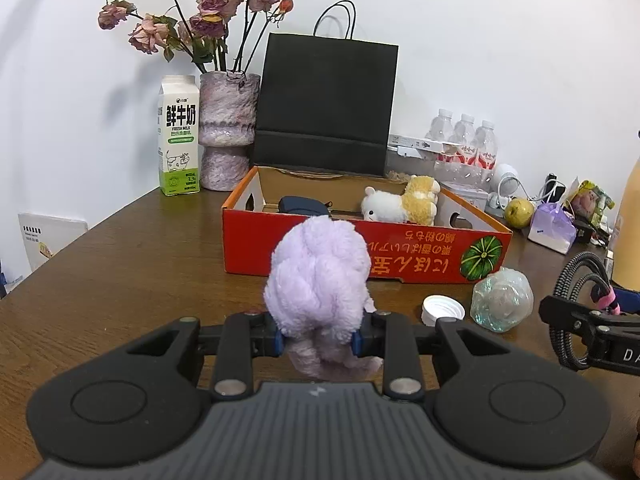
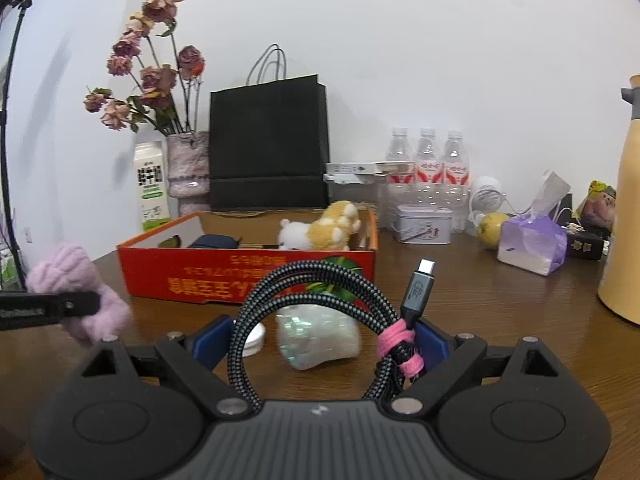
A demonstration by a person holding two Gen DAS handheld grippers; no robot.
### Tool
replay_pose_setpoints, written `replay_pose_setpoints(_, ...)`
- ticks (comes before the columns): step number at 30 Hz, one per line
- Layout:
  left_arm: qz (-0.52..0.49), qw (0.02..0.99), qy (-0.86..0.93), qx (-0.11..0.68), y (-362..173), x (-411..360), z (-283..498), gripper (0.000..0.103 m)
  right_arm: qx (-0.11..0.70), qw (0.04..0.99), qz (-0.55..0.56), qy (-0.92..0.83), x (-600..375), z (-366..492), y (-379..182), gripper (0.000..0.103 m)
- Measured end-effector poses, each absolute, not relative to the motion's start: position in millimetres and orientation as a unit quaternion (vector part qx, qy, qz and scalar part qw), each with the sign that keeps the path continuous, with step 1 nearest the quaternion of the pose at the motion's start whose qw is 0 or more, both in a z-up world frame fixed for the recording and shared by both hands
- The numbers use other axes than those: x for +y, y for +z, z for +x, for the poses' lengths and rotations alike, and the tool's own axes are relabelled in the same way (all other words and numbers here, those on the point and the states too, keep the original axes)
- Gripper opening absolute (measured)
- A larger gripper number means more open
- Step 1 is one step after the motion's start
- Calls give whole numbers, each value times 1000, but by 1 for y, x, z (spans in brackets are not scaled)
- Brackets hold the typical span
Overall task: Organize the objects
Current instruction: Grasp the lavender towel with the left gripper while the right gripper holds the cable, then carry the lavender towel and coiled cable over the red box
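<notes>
Red box (image 1: 304, 248) stands ahead of both grippers, near wall facing them; bare table (image 1: 132, 280) between the left gripper and box. A cap (image 1: 442, 309) and clear lump (image 1: 502, 300) lie right of the left jaws. Left gripper (image 1: 319, 340) pinches purple plush (image 1: 318, 276), which rises above the pads. Right gripper (image 2: 319, 342), jaws spread wide, holds coiled cable (image 2: 312, 280) spanning the pads.
</notes>
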State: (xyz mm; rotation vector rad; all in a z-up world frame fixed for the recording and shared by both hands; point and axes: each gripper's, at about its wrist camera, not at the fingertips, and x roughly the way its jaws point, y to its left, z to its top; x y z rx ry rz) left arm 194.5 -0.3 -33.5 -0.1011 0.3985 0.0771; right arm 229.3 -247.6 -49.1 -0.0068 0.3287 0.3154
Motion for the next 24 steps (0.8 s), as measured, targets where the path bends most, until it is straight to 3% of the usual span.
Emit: replay_pose_setpoints(24,-43,981,25,186,-21,-6,183,29,153,974,-16,164,-214,212,-38,93)
